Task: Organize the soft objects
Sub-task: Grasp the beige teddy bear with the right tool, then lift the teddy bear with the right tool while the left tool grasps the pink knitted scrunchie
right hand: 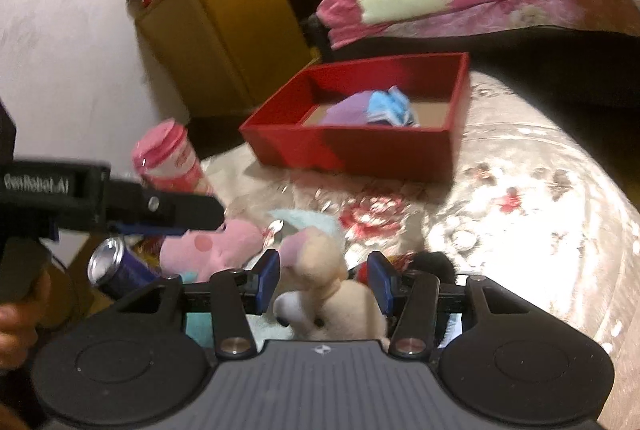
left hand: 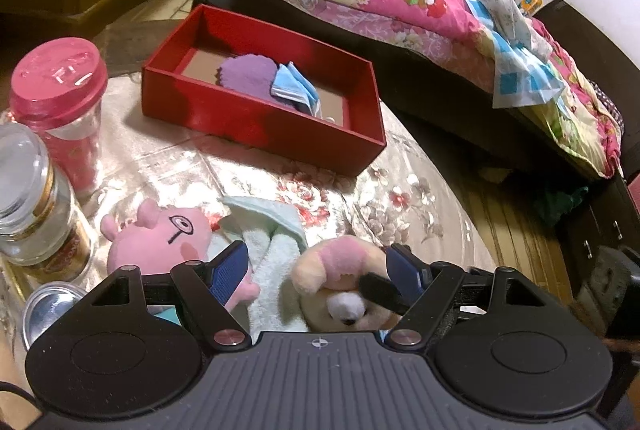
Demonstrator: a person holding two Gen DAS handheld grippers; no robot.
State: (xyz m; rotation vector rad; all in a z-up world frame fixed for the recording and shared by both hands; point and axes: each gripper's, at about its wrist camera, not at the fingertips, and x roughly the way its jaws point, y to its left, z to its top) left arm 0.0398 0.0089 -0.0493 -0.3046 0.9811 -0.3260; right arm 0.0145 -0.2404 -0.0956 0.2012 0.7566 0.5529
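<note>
table: round, under a floral cloth [left hand: 248,170], with a bed just past its far edge.
red box [left hand: 256,118]: toward the table's far edge, holding a purple cloth [left hand: 246,76] and a blue-and-white cloth [left hand: 296,88].
near edge: a pink plush pig [left hand: 168,234], a pale towel [left hand: 276,262] and a tan plush dog [right hand: 332,294] lie bunched together.
left gripper [left hand: 320,270]: jaws wide apart over the towel and dog, clamping nothing.
right gripper [right hand: 324,282]: jaws narrowed around the dog's head; i cannot tell whether the pads press it.
left edge: pink-lidded tumbler [left hand: 60,102], glass jar [left hand: 36,206].
</note>
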